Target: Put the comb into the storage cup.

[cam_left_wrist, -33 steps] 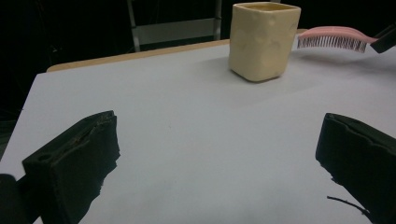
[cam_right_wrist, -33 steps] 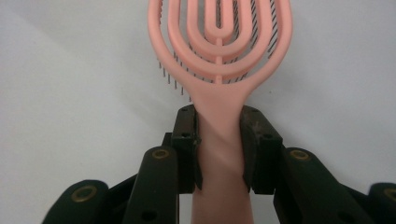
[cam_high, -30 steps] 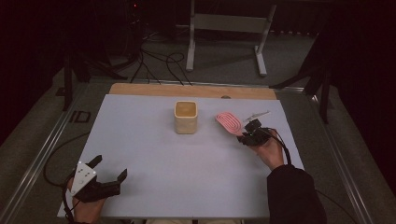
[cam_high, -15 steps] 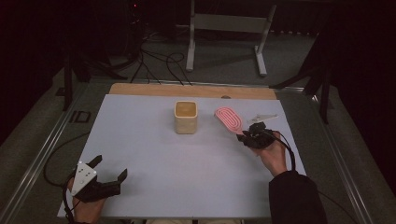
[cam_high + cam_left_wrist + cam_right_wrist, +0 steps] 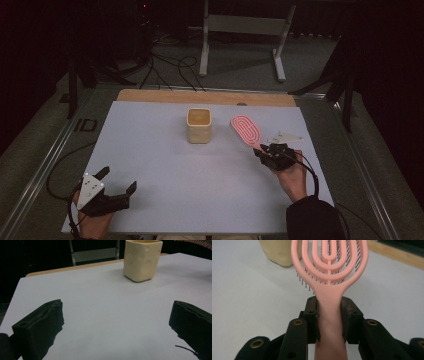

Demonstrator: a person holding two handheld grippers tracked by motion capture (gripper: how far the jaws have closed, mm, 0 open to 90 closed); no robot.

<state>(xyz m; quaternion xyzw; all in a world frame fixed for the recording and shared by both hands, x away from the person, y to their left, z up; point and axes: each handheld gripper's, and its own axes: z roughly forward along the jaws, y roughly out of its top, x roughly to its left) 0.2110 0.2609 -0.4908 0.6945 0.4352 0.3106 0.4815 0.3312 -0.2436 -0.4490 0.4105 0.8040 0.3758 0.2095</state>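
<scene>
pink brush (image 5: 245, 130) held by its handle in the right gripper (image 5: 265, 151), near the right edge of the table (image 5: 150, 130)

the handle is clamped between the two black jaws, seen close in the right gripper view (image 5: 329, 322), so that the oval head with its bristles (image 5: 329, 260) is left free and points out toward the cream cup (image 5: 199, 125). the brush is carried just above the white table, between the cup and the right edge, with its head tilted toward the far side; this hold is judged to suit lowering the brush into the cup, whose open mouth faces up near the middle of the far edge. the left gripper (image 5: 116, 189) is rested at the near left corner with its jaws wide apart and nothing between them, well apart from the cup (image 5: 141, 260), probably kept out of the way.
</scene>
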